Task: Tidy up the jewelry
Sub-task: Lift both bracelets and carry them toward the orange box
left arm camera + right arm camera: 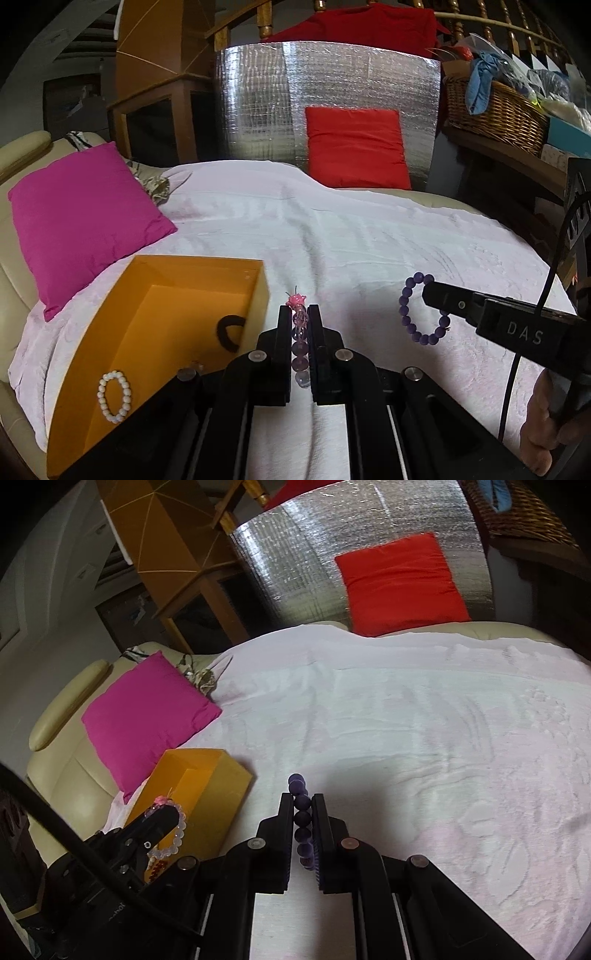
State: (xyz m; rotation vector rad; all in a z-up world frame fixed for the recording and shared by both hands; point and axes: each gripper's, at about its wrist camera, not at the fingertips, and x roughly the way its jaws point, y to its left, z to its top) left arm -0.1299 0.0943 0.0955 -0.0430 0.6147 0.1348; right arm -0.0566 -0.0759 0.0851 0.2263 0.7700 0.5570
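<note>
The left hand-held gripper [299, 314] is clamping a clear-pink bead bracelet [299, 343] just beside the orange box [207, 264] on the white blanket [369, 236]. The right hand-held gripper [302, 801] is clamping a purple bead bracelet [301, 812] above the blanket. A white bead bracelet [113, 397] and a black hair tie [229, 332] are lying inside the box.

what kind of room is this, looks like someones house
Probably a lived-in home living area: a cream sofa draped with a white blanket, throw pillows like the magenta pillow, and a wicker basket of clutter by a wooden stair railing.
</note>
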